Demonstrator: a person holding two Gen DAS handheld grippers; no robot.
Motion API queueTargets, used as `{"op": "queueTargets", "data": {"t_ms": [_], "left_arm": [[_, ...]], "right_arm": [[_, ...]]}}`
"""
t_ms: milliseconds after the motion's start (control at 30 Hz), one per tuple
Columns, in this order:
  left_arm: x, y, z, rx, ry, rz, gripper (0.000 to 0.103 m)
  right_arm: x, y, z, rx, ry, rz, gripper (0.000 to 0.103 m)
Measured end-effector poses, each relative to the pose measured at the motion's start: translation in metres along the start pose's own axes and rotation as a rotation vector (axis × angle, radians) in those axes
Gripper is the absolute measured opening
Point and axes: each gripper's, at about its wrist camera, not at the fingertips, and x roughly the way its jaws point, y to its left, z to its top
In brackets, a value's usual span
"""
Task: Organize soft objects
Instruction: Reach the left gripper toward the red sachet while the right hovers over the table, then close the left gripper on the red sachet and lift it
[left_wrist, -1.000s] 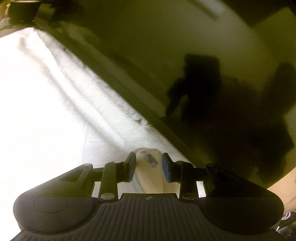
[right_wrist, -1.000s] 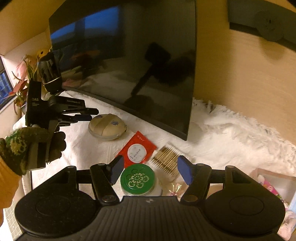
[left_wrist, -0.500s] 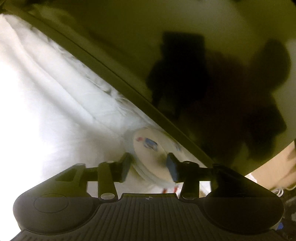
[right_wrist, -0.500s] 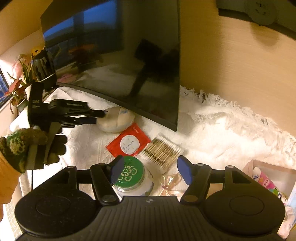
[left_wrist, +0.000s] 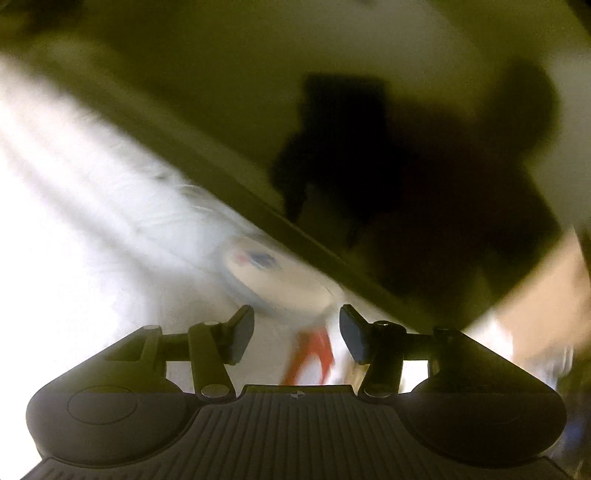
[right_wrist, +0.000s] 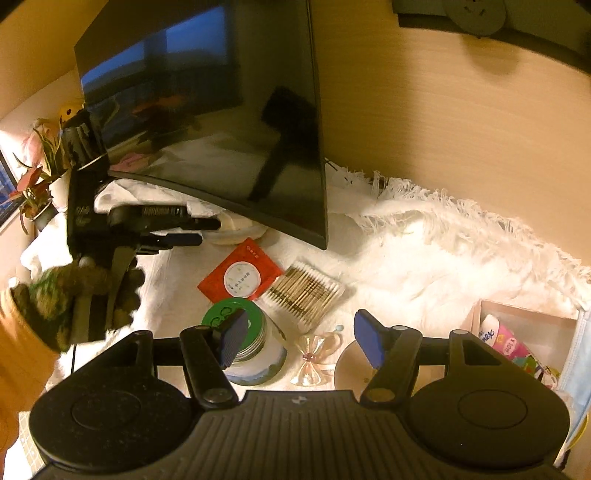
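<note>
left tongs spread wide, empty, just short of target | round cream padded pouch with blue-red mark lying on white fluffy throw, tucked under black monitor's lower edge | likely light, squashy; pinch across rim | right tongs wide, empty

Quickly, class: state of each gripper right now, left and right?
Left gripper: open, holding nothing; the round cream pouch lies just ahead.
Right gripper: open, empty, above the green-lidded jar.
</note>
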Motion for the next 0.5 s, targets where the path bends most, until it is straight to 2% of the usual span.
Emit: {"op": "queueTargets", "data": {"t_ms": [100,167,267,433,467,500], "left_arm": [[0.001,-0.034,-0.019,0.235,0.075,0.038,0.056],[0.007,-0.049,-0.028,0.319,0.105,0.065,0.056],[0.018,-0.06,-0.033,0.322,0.106,0.125,0.056],[0.045,-0.068,-0.036,0.327,0.12,0.142,0.055],[0.05,-0.07,-0.038,0.339,0.128,0.144,0.048],[0.052,-0.073,-0.039,0.356,0.142,0.153,0.031]], "right_arm": [[-0.002,0.002,0.0,-0.014,-0.004,0.006,0.065],[-0.004,0.003,-0.001,-0.024,-0.007,0.003,0.065],[-0.008,0.003,-0.002,-0.03,-0.013,-0.011,0.065],[-0.017,-0.006,-0.01,-0.022,-0.015,-0.033,0.065],[-0.019,-0.009,-0.011,-0.02,-0.017,-0.041,0.065],[-0.021,-0.012,-0.012,-0.014,-0.02,-0.049,0.065]]}}
